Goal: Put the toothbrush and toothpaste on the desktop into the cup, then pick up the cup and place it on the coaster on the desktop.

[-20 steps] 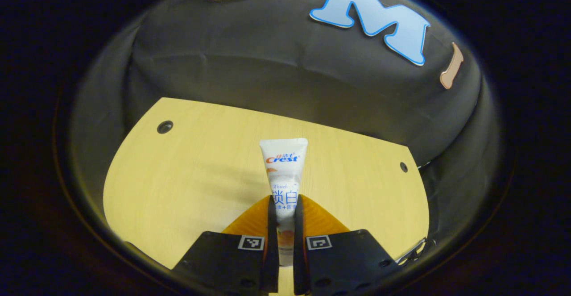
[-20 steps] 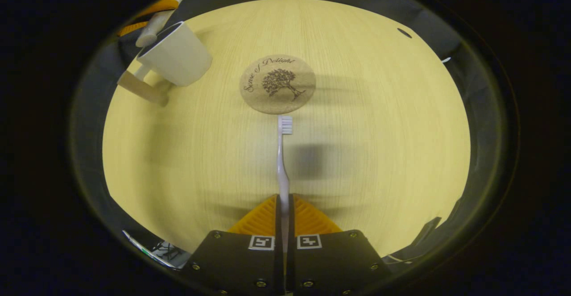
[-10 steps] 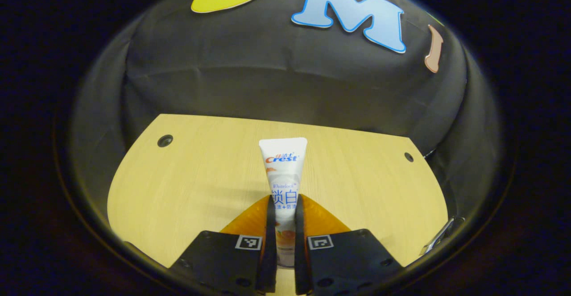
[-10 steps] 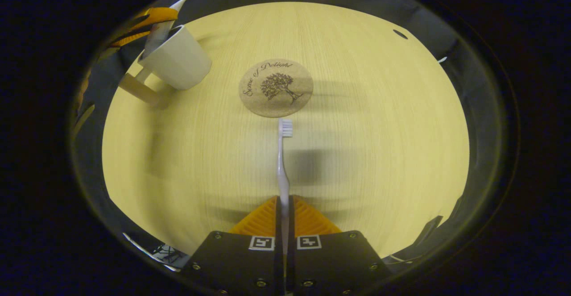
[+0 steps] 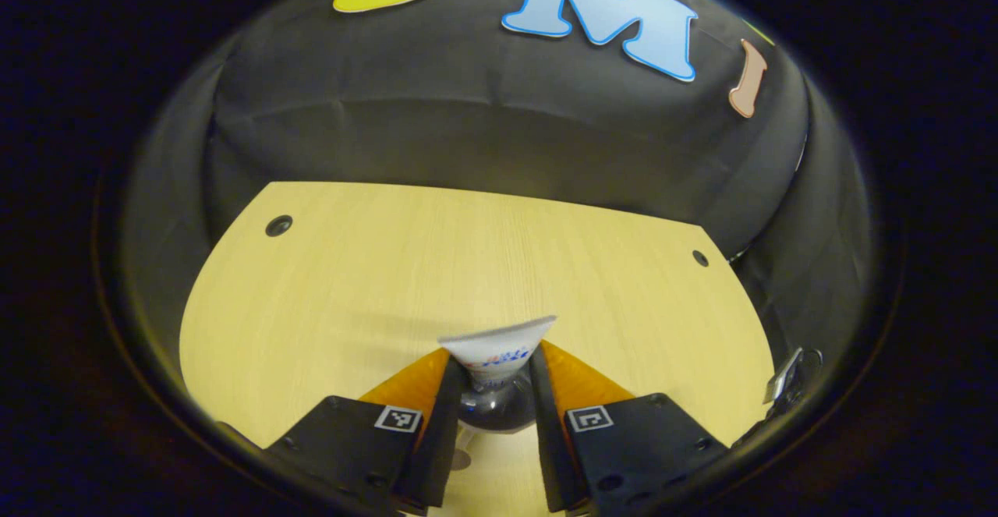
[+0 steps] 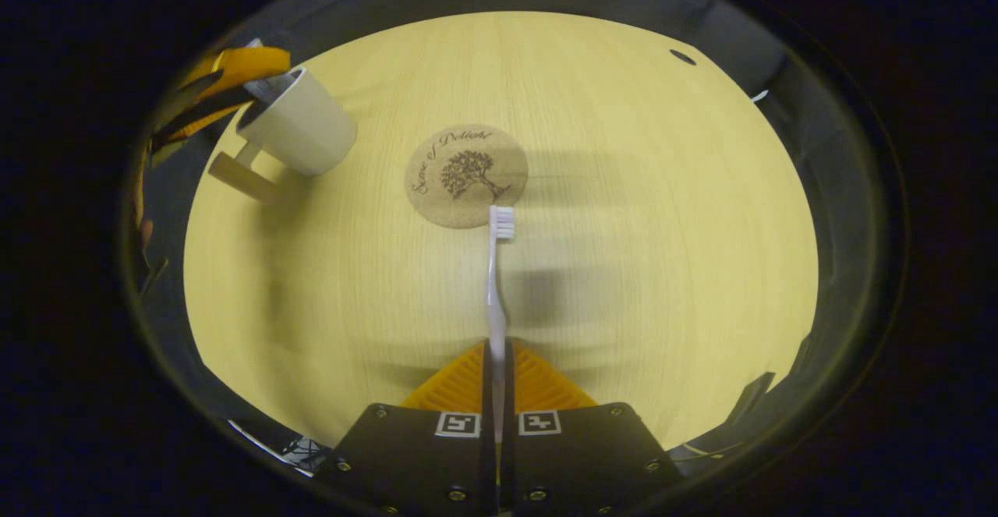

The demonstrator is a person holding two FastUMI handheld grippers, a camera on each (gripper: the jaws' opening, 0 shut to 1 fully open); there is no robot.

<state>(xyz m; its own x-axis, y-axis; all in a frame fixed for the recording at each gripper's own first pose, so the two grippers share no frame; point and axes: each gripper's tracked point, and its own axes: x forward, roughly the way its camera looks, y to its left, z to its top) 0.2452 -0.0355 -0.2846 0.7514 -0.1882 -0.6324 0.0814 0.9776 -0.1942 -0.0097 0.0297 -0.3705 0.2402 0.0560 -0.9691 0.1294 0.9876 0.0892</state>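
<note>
- Since a second ago our left gripper (image 5: 493,392) has spread its fingers; the toothpaste (image 5: 497,348) dropped into the cup (image 6: 298,123).
- Our right gripper (image 6: 497,369) pinches the toothbrush (image 6: 494,275); coaster (image 6: 465,176) at 12 o'clock, cup at 10.

A pale wood table (image 5: 351,283) stretches ahead, ending at a creased black cloth wall (image 5: 468,135). Two dark holes sit in the table's far corners, one ahead to the left (image 5: 277,225), a smaller one ahead to the right (image 5: 700,257). A shiny metal piece (image 5: 787,377) (too small to identify) lies low on the right. In the right gripper view, thin cables (image 6: 300,447) show low left, off the table's edge.
</note>
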